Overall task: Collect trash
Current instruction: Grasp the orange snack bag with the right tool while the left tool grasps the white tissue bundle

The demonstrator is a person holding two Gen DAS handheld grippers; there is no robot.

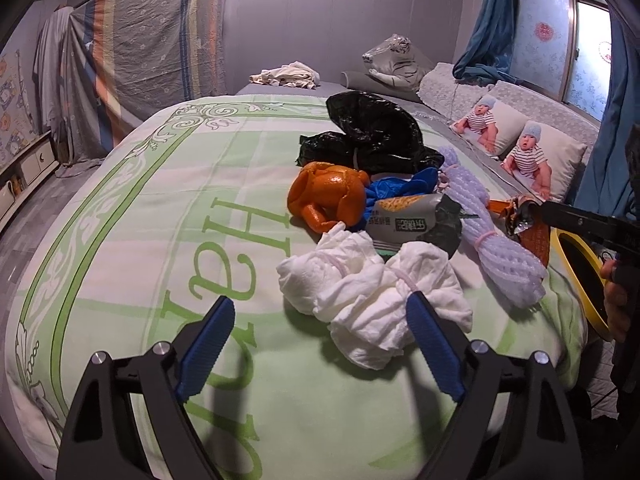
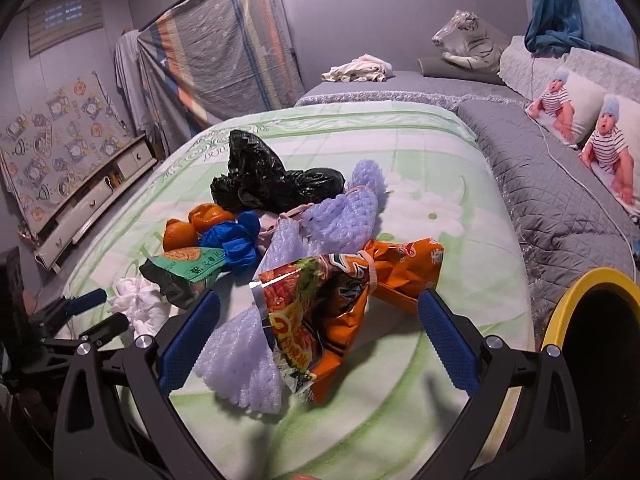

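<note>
A pile of trash lies on the green and white quilt: crumpled white tissue, orange peel, a blue glove, a black bag, a snack wrapper, lilac foam netting. My left gripper is open and empty, just short of the tissue. My right gripper is open and empty, its fingers on either side of an orange noodle packet and foam netting. A yellow-rimmed bin stands at the right; it also shows in the left wrist view.
A grey quilted bed with baby-print pillows and a toy tiger lies beyond. A low drawer unit and a cloth-covered rack stand at the left wall.
</note>
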